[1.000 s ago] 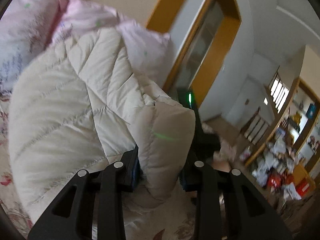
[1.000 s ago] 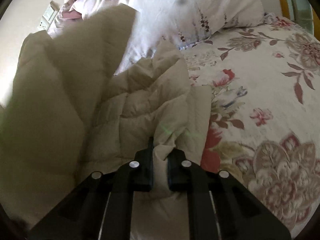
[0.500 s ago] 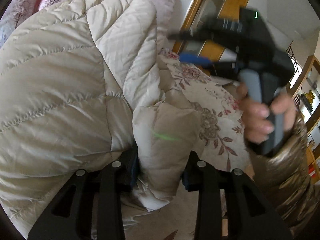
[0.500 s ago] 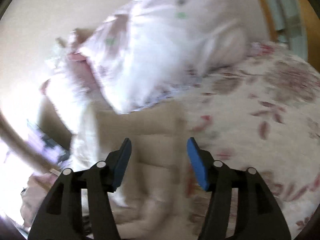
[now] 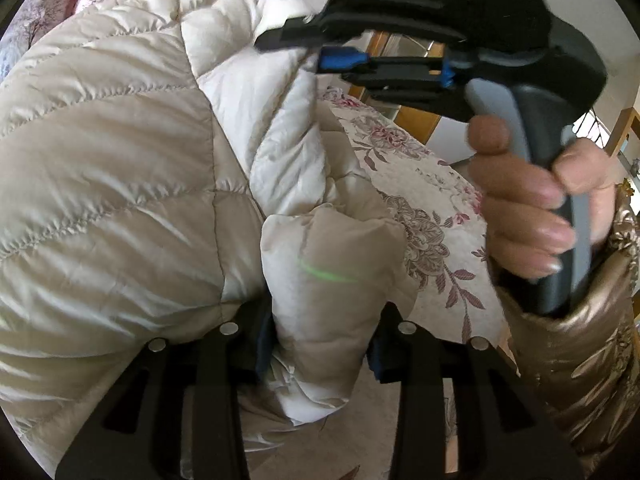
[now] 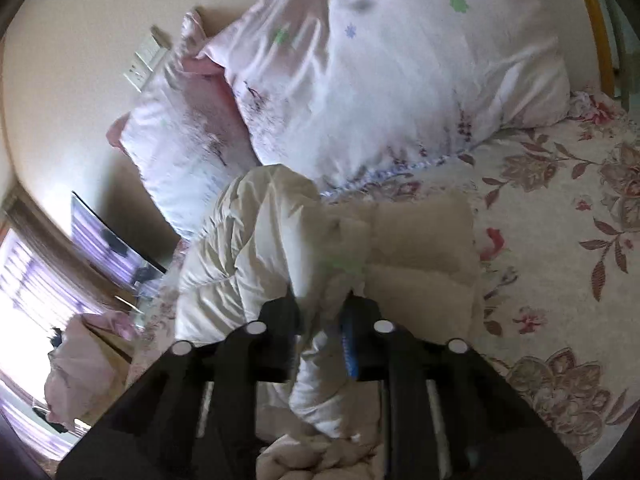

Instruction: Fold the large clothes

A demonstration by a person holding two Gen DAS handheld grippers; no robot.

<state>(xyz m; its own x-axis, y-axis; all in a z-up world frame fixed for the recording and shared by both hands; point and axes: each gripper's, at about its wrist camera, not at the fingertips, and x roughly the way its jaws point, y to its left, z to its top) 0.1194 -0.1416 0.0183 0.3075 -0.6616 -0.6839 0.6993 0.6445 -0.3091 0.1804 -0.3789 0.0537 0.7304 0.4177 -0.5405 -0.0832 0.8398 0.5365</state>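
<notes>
A cream quilted puffer jacket lies bunched on the bed and fills the left of the left wrist view. My left gripper pinches a thick fold of it between its pads, and its jaws are opening slightly. The right gripper hangs at the upper right of that view, held in a hand, with its blue pads near the jacket's upper edge. In the right wrist view the right gripper is closing, its pads pressing a raised fold of the jacket.
Two pale pink pillows lie against the wall behind the jacket. The floral bedsheet spreads to the right. A gold puffer sleeve covers the person's wrist. A wooden door frame stands beyond the bed.
The right gripper let go of its fold, opened wide, rose, and has closed on a higher fold. It came into the left wrist view. The left gripper sank with its fold.
</notes>
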